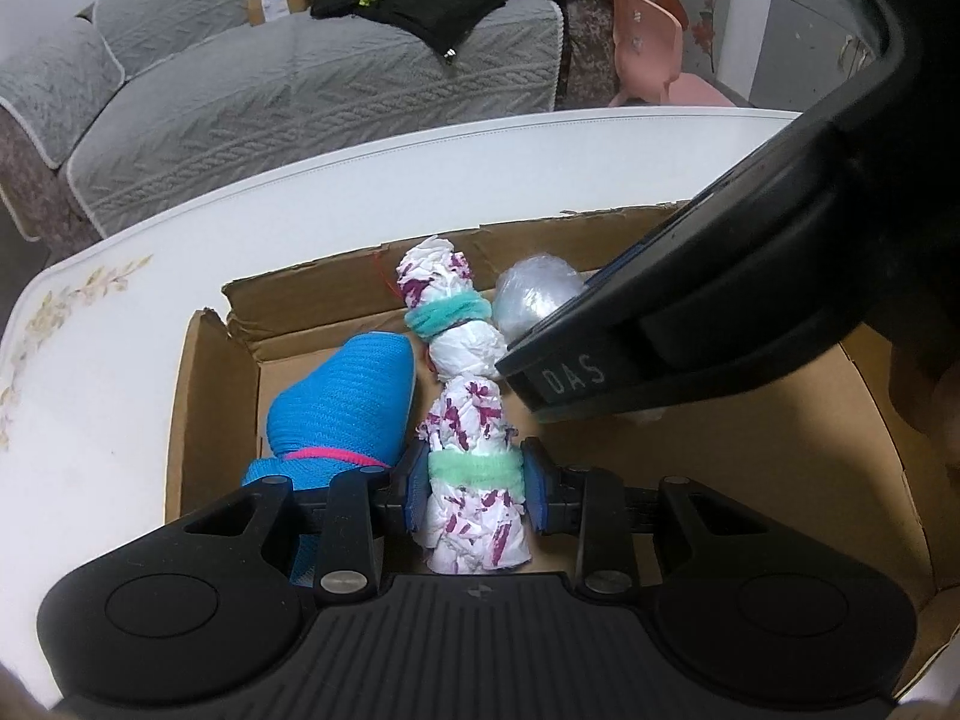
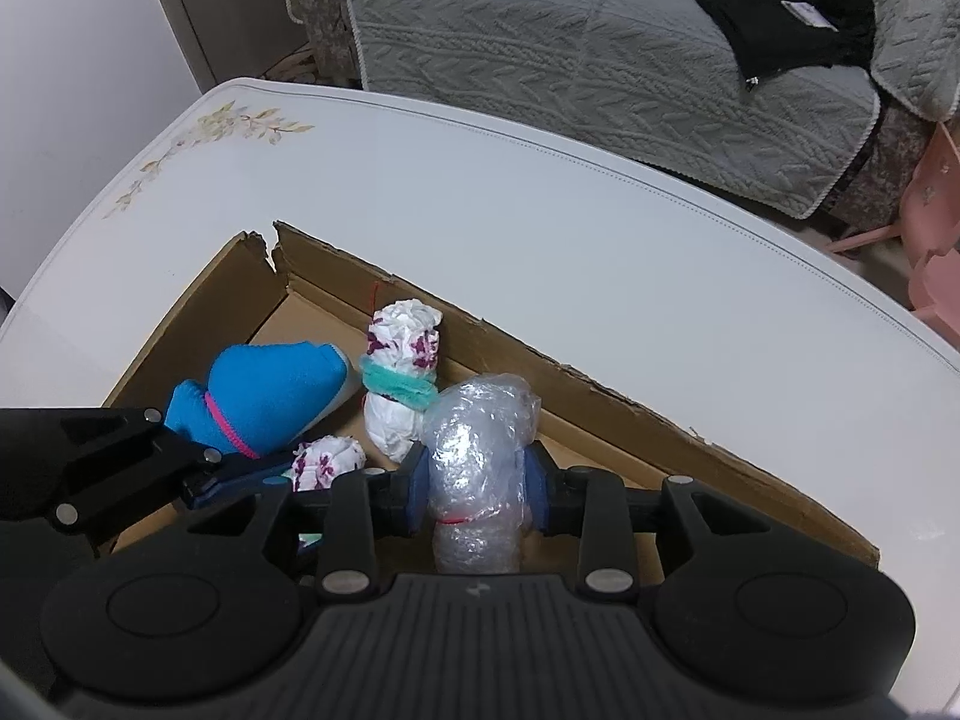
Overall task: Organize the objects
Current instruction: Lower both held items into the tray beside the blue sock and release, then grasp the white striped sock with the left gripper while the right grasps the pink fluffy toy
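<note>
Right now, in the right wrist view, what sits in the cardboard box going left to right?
Blue knitted bundle with pink band → white purple-printed plastic bundle tied with a teal band → clear bubble-wrap roll, clamped in the right gripper.

L gripper [image 1: 476, 483] & R gripper [image 2: 477, 495]: jaws clamped, both angled down, close together.

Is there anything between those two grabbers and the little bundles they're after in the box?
Nothing visible. The left gripper has its fingers closed on the purple-patterned bundle, and the right gripper on the clear plastic bundle, both inside the cardboard box.
</note>
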Available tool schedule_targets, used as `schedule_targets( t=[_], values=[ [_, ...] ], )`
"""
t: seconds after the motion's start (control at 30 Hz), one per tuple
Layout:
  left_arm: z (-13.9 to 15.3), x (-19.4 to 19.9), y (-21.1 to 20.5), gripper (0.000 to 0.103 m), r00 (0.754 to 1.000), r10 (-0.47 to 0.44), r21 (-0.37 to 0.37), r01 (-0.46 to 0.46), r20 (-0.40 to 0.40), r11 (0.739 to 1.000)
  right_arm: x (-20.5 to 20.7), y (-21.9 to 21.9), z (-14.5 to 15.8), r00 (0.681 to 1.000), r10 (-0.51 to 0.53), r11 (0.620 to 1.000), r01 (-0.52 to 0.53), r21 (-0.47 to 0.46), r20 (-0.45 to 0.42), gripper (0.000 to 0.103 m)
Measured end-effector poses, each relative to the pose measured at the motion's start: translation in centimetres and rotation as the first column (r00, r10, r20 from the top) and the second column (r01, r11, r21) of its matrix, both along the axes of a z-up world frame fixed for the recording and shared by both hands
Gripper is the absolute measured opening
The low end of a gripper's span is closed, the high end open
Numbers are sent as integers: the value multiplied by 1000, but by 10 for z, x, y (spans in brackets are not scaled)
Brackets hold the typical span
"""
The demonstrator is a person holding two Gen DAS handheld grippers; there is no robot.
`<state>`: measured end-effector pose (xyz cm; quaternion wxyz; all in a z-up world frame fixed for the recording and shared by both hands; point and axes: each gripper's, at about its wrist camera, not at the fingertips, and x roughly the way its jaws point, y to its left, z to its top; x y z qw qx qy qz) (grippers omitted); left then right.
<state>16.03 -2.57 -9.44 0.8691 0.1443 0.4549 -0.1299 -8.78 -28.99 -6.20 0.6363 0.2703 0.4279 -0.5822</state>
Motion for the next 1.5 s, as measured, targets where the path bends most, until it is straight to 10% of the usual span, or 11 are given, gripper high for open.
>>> schedule_targets(
  t=[0.7,1.1,1.5],
  values=[
    [45,-43,-8,80,993,-87,36,85,74,996,-6,41,44,1000,10,997,-10,-74,-5,62],
    [116,-103,10,84,990,-111,28,109,87,994,6,132,90,995,14,986,-31,-167,-100,69],
    [118,-193,37,85,985,-167,98,162,46,982,22,202,88,980,13,978,-53,-201,-199,71]
  ],
)
